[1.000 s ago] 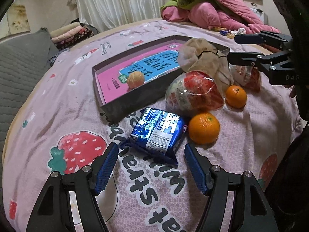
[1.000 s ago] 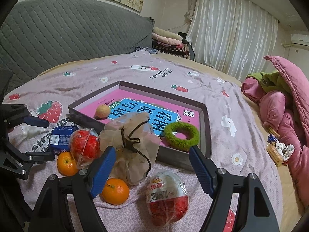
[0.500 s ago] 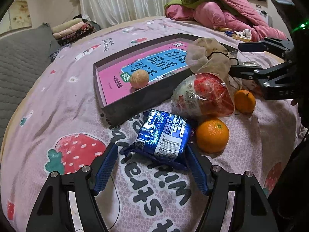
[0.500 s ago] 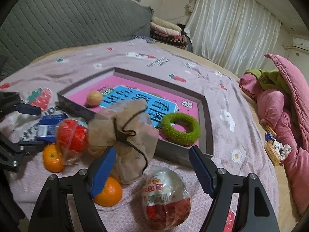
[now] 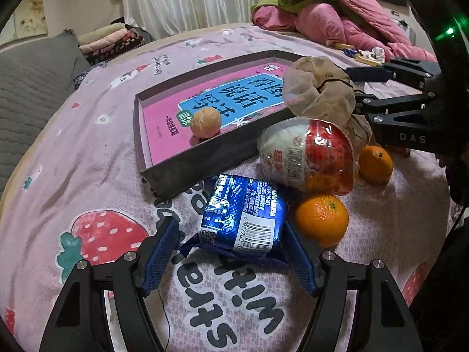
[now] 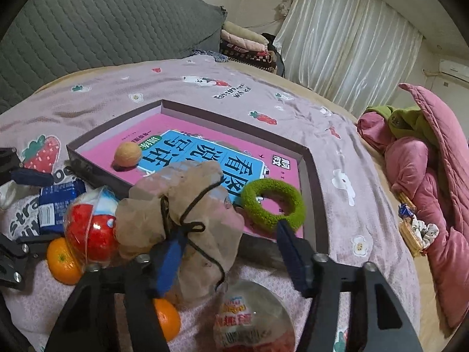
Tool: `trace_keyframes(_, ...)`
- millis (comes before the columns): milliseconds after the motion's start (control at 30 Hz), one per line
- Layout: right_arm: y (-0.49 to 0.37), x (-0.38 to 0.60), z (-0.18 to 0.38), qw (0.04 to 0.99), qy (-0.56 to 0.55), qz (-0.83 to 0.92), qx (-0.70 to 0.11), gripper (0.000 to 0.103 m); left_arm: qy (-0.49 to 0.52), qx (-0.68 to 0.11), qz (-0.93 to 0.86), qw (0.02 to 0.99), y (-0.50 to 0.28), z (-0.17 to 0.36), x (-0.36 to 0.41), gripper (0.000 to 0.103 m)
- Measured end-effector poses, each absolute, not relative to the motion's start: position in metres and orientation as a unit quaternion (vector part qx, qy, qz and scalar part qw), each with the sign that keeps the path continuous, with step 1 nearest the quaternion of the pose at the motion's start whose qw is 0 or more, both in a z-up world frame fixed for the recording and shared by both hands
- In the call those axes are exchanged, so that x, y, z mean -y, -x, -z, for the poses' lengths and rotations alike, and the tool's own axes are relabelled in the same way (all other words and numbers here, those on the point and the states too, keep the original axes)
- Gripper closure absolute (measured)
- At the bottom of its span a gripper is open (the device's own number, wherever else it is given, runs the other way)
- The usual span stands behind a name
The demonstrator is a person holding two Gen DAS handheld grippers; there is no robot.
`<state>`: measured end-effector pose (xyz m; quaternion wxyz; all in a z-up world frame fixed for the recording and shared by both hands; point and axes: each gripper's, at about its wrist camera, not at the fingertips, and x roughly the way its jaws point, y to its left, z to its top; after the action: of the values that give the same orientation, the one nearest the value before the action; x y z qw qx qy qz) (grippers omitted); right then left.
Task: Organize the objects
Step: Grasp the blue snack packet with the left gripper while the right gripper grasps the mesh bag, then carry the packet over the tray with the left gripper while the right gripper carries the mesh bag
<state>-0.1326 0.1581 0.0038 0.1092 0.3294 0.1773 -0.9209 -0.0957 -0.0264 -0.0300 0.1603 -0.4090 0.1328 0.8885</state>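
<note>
Two grippers | left gripper [image 5: 231,256]: fingers apart, astride blue packet [image 5: 244,217] | right gripper [image 6: 231,259]: jaws just closing around mesh pouch [image 6: 181,214], grip unconfirmed

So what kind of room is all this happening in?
Most likely a bedroom: things lie on a bed under a strawberry-print sheet, with a padded grey headboard, a pink quilt heaped aside and curtains behind.

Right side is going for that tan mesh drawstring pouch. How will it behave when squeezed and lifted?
The tan mesh pouch looks crumpled and sheer, so it will probably collapse between the right hand-held gripper's pads rather than resist. Its black cord hangs loose and may snag. The contents are unclear, so it could sag.
</note>
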Motion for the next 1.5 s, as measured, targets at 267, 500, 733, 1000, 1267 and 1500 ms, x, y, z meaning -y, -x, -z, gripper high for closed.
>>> trace_keyframes(267,0.136,-0.162,-0.007,0.123,-0.336,0.924,-0.135,0.074,0.422,-0.083,-0.89,0.154,0.109,0.032,0.033,0.029)
trace_keyframes(500,0.139,-0.167,-0.009,0.128,-0.338,0.926,-0.108,0.078,0.423,-0.069,-0.891,0.152,0.116,0.033,0.028,0.045)
trace_keyframes(733,0.138,-0.17,-0.012,0.127,-0.33,0.93,-0.1,0.078,0.426,-0.048,-0.892,0.144,0.12,0.032,0.031,0.048)
trace_keyframes(1000,0.138,-0.175,-0.02,0.122,-0.314,0.938,-0.083,0.078,0.417,-0.033,-0.898,0.137,0.121,0.023,0.032,0.049)
trace_keyframes(1267,0.136,-0.174,-0.023,0.123,-0.309,0.94,-0.08,0.078,0.395,-0.027,-0.908,0.139,0.119,0.008,0.025,0.049)
trace_keyframes(1500,0.135,-0.174,-0.025,0.128,-0.305,0.941,-0.076,0.078,0.377,-0.033,-0.916,0.136,0.117,-0.003,0.019,0.049)
